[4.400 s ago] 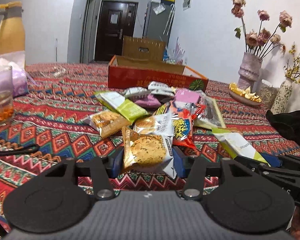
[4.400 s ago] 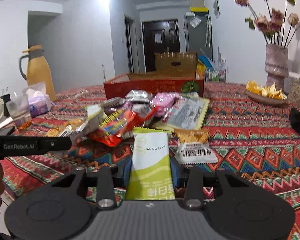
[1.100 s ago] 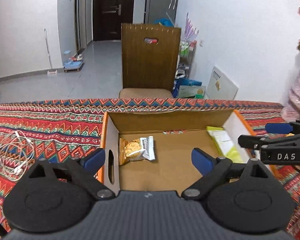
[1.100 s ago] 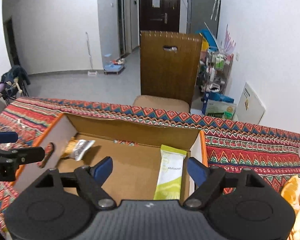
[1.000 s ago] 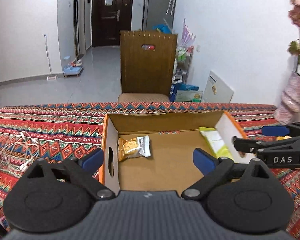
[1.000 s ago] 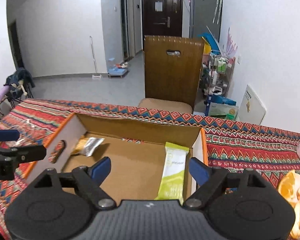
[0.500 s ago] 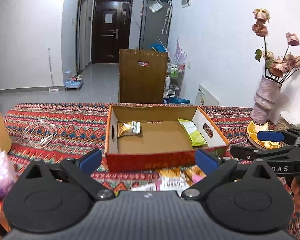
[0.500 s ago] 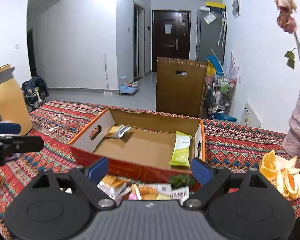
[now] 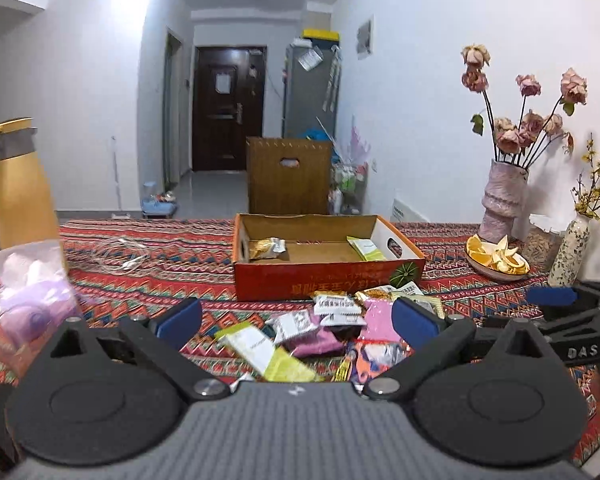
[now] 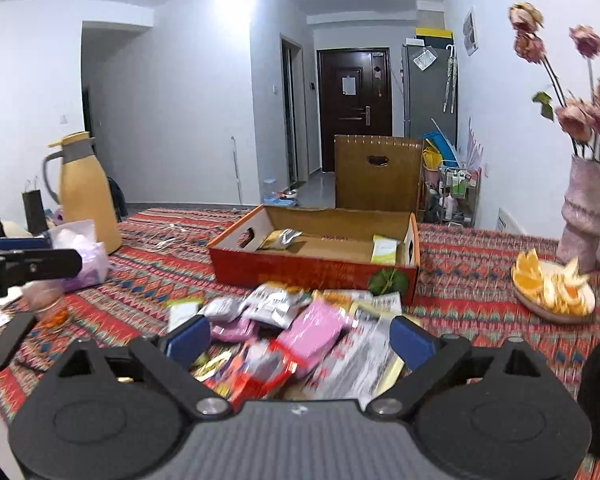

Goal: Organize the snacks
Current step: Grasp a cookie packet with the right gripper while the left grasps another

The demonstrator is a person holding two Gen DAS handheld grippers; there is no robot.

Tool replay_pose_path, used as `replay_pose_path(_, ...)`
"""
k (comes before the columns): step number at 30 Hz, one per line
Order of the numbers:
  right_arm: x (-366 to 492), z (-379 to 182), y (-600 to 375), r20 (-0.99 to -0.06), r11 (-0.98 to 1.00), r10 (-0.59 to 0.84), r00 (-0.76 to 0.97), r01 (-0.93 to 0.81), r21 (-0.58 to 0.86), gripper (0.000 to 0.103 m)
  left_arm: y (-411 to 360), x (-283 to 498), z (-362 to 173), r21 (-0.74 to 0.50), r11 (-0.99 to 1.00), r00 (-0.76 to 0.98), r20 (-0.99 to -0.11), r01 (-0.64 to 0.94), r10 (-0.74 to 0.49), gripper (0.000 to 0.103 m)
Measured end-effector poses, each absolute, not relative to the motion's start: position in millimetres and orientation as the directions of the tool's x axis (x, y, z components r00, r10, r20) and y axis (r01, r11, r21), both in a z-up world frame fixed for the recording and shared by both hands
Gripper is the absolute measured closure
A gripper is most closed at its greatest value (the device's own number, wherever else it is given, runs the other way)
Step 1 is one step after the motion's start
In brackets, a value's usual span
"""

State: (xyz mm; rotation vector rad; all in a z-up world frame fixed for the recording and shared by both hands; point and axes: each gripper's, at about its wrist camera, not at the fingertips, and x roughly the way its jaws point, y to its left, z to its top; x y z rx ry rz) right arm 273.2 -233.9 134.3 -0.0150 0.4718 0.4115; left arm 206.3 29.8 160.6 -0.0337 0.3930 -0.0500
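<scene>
- Nearest, we are holding the left claw [image 9: 296, 318] and the right claw [image 10: 300, 334] spread wide with nothing between their blue pads, both hanging over the snack pile [image 10: 296, 328].
- The snack pile is lying loose on the patterned counter [image 9: 172, 264], just in front of the cardboard box [image 9: 324, 278].
- Inside the box, a gold packet [image 9: 266, 247] is resting at the left end and a green packet [image 9: 366, 249] at the right end, well apart.
- Farther off, a plate of orange peel [image 10: 554, 286] is sitting near a vase [image 9: 500, 200].
</scene>
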Motion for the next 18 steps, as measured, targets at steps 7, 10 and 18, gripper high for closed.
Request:
replay_pose_path(7, 207, 94, -255, -0.455, 0.919, 0.389, 0.801, -0.371, 0.132, 0.004, 31, 137, 126, -0.063, 0.996, 0.936, -0.343, 0.057, -0.075, 0.000)
replay_pose_path(10, 180, 77, -258, -0.456, 0.930, 0.364, 0.812, -0.347, 0.124, 0.003, 35, 115, 108, -0.094, 0.995, 0.934, -0.353, 0.030, -0.062, 0.000)
replay_pose_path(18, 120, 37, -259, -0.462, 0.942, 0.331, 0.823, -0.318, 0.108, 0.003, 30, 78, 58, -0.046, 0.999, 0.912, -0.410, -0.012, -0.008, 0.000)
